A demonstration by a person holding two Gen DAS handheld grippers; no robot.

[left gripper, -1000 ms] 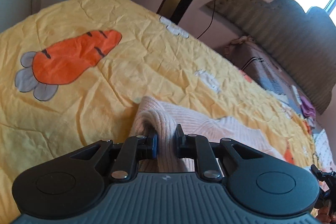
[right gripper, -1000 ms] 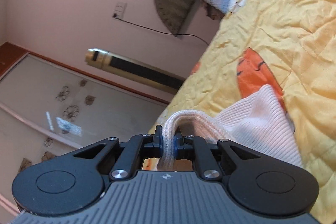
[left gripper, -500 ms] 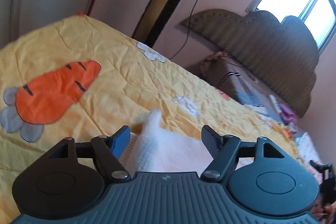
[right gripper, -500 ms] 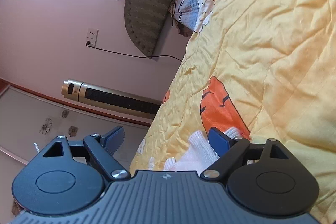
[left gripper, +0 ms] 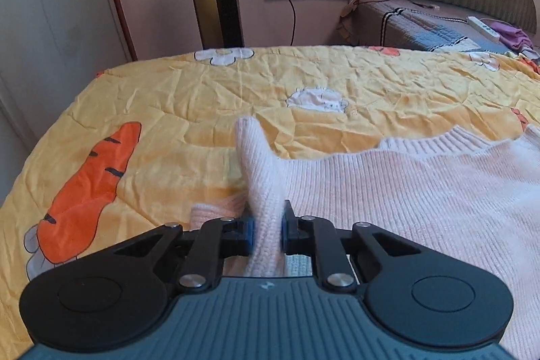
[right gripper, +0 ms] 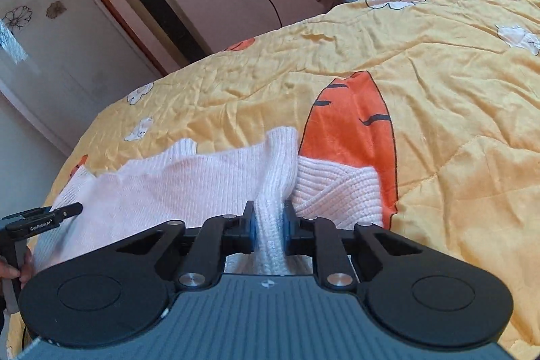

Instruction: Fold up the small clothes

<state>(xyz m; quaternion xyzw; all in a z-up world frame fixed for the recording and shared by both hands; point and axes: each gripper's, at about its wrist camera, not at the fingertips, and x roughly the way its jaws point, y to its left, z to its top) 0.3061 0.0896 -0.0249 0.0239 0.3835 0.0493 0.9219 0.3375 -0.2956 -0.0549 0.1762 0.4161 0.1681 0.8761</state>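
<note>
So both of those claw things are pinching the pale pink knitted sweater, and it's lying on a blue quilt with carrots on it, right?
Nearly. The left gripper and right gripper are each shut on a fold of the pale pink sweater, but the quilt is yellow, not blue. Both wrist views show it, orange carrot print and all.

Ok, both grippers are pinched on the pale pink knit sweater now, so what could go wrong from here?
1. The left gripper and right gripper each clamp only a narrow bunched ridge of the pale pink knit sweater; the loose knit may stretch or slip out when pulled.
2. A folded ribbed part lies beside the right gripper and could flop open.
3. The wrinkled yellow carrot-print quilt might drag along with it.
</note>
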